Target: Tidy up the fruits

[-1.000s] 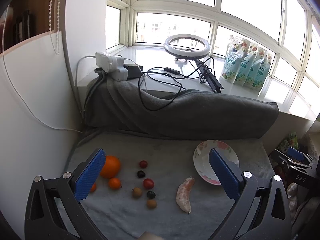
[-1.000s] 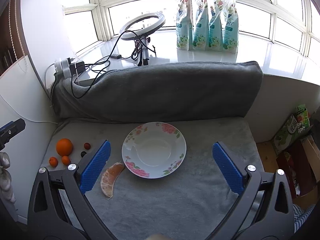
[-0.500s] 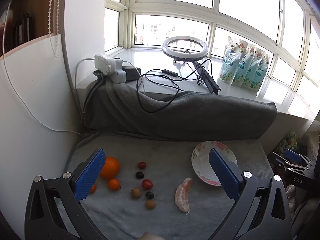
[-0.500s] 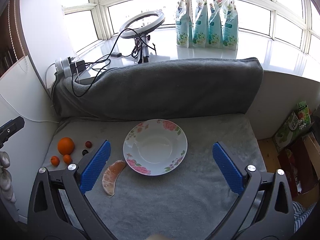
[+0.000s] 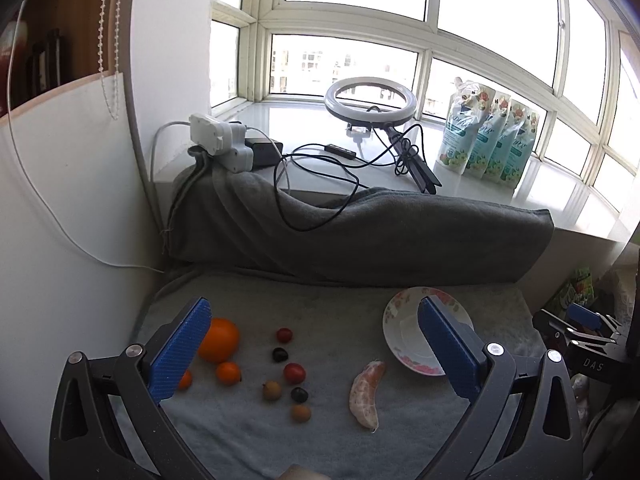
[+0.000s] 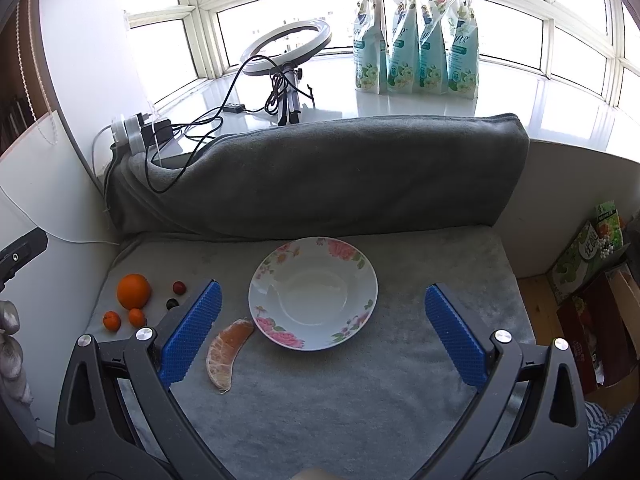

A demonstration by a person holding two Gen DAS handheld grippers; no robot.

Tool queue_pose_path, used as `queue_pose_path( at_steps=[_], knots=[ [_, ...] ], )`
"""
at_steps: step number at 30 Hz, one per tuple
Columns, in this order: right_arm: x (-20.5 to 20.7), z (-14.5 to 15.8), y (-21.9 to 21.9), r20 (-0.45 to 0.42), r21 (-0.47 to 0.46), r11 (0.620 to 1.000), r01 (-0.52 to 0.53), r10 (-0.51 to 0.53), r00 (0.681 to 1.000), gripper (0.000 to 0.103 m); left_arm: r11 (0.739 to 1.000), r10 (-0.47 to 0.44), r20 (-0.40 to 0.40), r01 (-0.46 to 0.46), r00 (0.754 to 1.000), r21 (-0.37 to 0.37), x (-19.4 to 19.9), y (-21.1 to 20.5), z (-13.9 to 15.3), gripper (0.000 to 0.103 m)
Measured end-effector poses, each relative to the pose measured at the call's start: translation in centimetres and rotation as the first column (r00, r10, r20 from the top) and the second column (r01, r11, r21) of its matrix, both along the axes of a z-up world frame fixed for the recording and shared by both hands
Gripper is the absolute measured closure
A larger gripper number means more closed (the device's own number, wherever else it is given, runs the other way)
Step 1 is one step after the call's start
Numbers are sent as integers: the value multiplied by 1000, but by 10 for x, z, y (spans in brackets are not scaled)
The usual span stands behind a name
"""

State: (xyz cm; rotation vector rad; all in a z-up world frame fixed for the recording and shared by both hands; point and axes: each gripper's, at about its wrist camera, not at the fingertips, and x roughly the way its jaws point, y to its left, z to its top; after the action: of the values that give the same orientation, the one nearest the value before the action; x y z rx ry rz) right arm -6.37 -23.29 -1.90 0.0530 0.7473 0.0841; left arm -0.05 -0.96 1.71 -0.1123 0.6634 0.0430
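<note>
1. Grey towel cloth (image 6: 360,400) covers the counter and rises into a padded roll (image 5: 380,232) below the white windowsill (image 6: 400,100); since a second ago both views have pulled back slightly, so the fruit and the plate sit a little smaller and lower in view.
2. Left gripper (image 5: 312,356) hovers above the fruit, jaws wide apart and holding nothing; its blue pads (image 5: 180,352) frame the scatter.
3. Right gripper (image 6: 320,336) hangs over the counter's middle, jaws likewise spread and empty, with the flowered plate (image 6: 276,276) between them.
4. That plate holds no fruit and lies right of all of it.
5. Peeled citrus segment (image 6: 226,350) lies just left of the plate's near rim, apart from it.
6. One large orange (image 5: 220,340) sits at far left, partly behind the left pad, with two small kumquats (image 5: 228,373) near it.
7. Cherry tomatoes (image 5: 295,373), dark berries (image 5: 280,355) and brownish small fruits (image 5: 301,413) lie scattered between the orange and the segment.
8. Ring light (image 5: 370,100), cables and four pouches (image 6: 416,36) stand on the sill.
</note>
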Motion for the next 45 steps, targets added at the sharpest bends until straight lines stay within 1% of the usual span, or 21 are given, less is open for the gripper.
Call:
queue_pose_path(
  at_steps=[18, 30, 38, 45],
  knots=[
    [5, -3, 1, -17, 10, 1000, -2, 2, 1000, 0, 1000, -3, 0, 3, 1000, 0, 1, 0, -1, 1],
    [7, -10, 6, -45, 11, 1000, -27, 28, 999, 0, 1000, 2, -13, -2, 1000, -9, 2, 3, -7, 1],
    [14, -14, 16, -65, 13, 998, -67, 68, 996, 0, 999, 22, -26, -22, 999, -24, -3, 13, -13, 1],
    [29, -19, 34, -90, 37, 990, -133, 136, 987, 4, 996, 70, -65, -73, 995, -47, -9, 35, -27, 1]
  ],
)
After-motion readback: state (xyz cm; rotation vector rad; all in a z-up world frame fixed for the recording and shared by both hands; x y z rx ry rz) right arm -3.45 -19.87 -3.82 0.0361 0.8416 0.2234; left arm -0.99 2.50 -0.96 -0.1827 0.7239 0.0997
